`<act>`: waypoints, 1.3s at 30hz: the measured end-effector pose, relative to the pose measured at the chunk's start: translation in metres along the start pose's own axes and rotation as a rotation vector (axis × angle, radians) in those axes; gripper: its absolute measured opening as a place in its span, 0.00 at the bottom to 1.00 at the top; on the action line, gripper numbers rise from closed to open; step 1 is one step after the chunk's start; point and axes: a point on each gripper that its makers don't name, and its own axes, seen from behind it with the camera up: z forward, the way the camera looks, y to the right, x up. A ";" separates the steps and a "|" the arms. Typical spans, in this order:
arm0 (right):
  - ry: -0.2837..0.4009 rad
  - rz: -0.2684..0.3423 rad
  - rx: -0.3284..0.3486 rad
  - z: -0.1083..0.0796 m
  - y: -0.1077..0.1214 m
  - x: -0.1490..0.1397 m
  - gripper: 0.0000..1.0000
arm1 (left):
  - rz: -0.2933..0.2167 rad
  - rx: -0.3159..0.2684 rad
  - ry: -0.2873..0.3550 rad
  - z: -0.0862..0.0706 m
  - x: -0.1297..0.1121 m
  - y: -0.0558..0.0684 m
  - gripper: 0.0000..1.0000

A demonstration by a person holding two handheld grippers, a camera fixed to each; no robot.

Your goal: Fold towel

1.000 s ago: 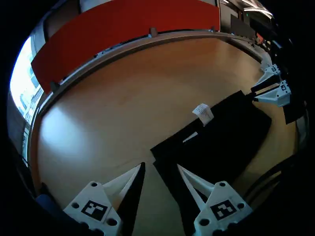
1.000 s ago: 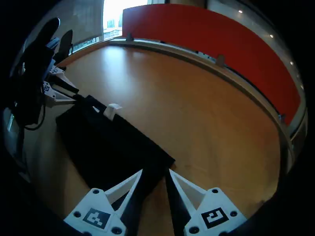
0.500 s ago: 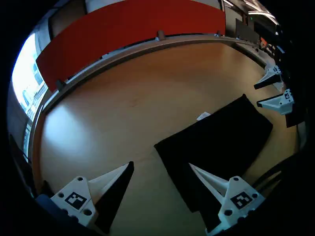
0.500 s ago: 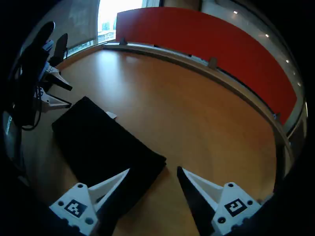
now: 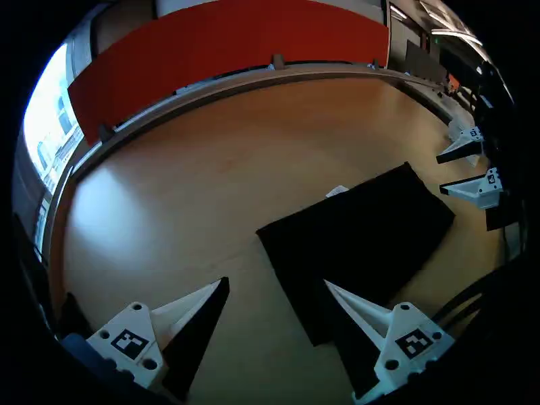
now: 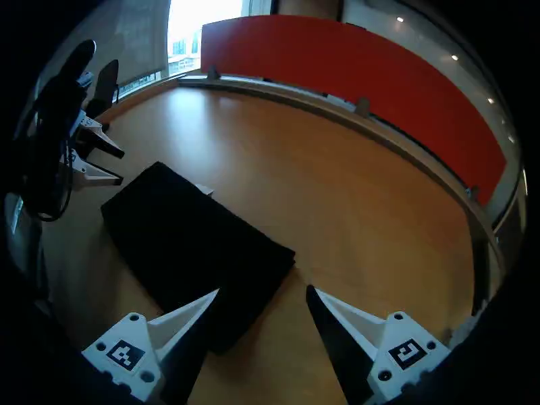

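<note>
A black towel (image 5: 361, 236) lies folded flat as a rectangle on the wooden table (image 5: 223, 169). A white tag (image 5: 337, 191) peeks out from under its far edge. My left gripper (image 5: 273, 297) hangs open just above the towel's near corner, its right finger over the cloth. In the right gripper view the towel (image 6: 196, 246) lies ahead and to the left, and my right gripper (image 6: 263, 307) is open over its near corner. The other gripper (image 5: 466, 172) shows open past the towel's far end, and the left gripper (image 6: 101, 158) likewise in the right gripper view.
A red divider panel (image 5: 223, 47) runs along the table's far edge. A bright window (image 6: 202, 27) lies beyond it. Dark chairs (image 6: 88, 74) stand at the left in the right gripper view. Bare wood stretches between towel and panel.
Both grippers were shut on the towel's corners a second ago; they opened and let go. The towel now lies flat with its tag mostly tucked under, and both grippers have drawn back slightly.
</note>
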 end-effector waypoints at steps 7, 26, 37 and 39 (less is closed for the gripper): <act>0.000 0.010 0.005 -0.011 -0.008 -0.011 0.89 | -0.017 0.000 0.002 -0.011 -0.011 0.003 0.93; 0.006 0.014 0.008 -0.040 -0.023 -0.034 0.89 | -0.091 0.002 0.003 -0.043 -0.048 0.015 0.93; 0.013 -0.004 0.033 -0.038 -0.026 -0.033 0.89 | -0.142 0.036 0.017 -0.056 -0.061 0.010 0.93; 0.013 -0.013 0.040 -0.037 -0.026 -0.032 0.89 | -0.156 0.045 0.022 -0.059 -0.064 0.008 0.93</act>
